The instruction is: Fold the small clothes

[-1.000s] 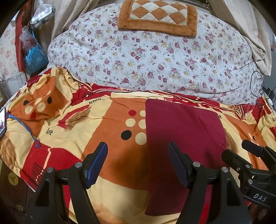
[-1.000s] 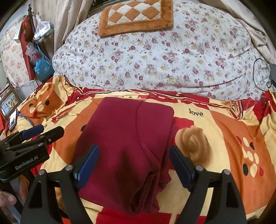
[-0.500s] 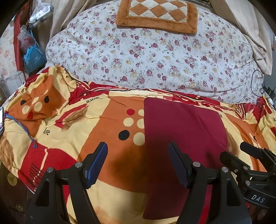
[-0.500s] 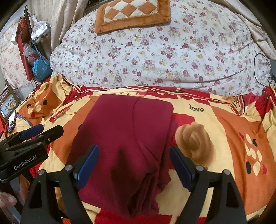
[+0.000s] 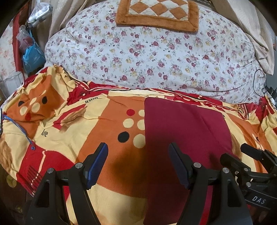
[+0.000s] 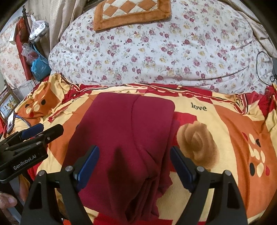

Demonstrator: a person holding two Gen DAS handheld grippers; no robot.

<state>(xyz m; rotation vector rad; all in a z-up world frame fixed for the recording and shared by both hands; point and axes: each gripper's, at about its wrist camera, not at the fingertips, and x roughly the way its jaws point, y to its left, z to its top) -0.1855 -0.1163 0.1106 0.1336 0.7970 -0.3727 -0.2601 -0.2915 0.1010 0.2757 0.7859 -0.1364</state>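
Note:
A dark red garment lies folded into a long strip on the patterned blanket. In the right wrist view the dark red garment shows a seam down its middle and bunched layers near my end. My left gripper hovers open over the garment's left edge and the blanket, nothing between its blue pads. My right gripper is open above the garment's near part, the pads apart from the cloth. Each gripper shows in the other's view: the right gripper and the left gripper.
A large floral quilt bulges behind the blanket, with a brown checked mat on top. Bags and clutter sit at the far left. A black cable runs at the right. A hand shows at the lower left.
Both views have drifted slightly, so the garment and quilt sit a little higher in the frames. The garment lies the same and both pairs of jaws stand as wide as before.

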